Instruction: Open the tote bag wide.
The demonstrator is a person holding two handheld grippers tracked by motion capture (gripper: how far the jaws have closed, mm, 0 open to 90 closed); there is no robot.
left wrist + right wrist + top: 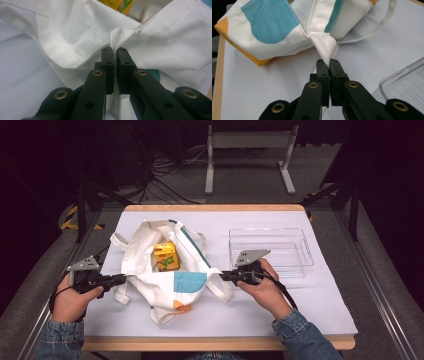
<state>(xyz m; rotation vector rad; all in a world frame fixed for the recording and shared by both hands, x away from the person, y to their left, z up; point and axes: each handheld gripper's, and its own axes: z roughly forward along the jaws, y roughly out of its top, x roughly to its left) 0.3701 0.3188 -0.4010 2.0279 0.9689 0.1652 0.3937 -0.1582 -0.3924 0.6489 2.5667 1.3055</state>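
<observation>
The left tongs are clenched on a pinch of white cloth at one edge of the tote bag, the fabric puckering out from between the jaws. The right tongs grasp the opposite edge the same way, with a fold of cloth caught between the closed jaws. In the high view the left tongs and right tongs sit at either side of the bag, which lies between them on the white-covered counter, its mouth spread open.

Inside the open mouth stands a yellow juice carton, its top showing above the cloth. The bag's handles trail loose on the counter beside it. Just beyond the right tongs lies a clear plastic tray, well apart from the bag. A white metal stand is on the floor beyond the counter.
</observation>
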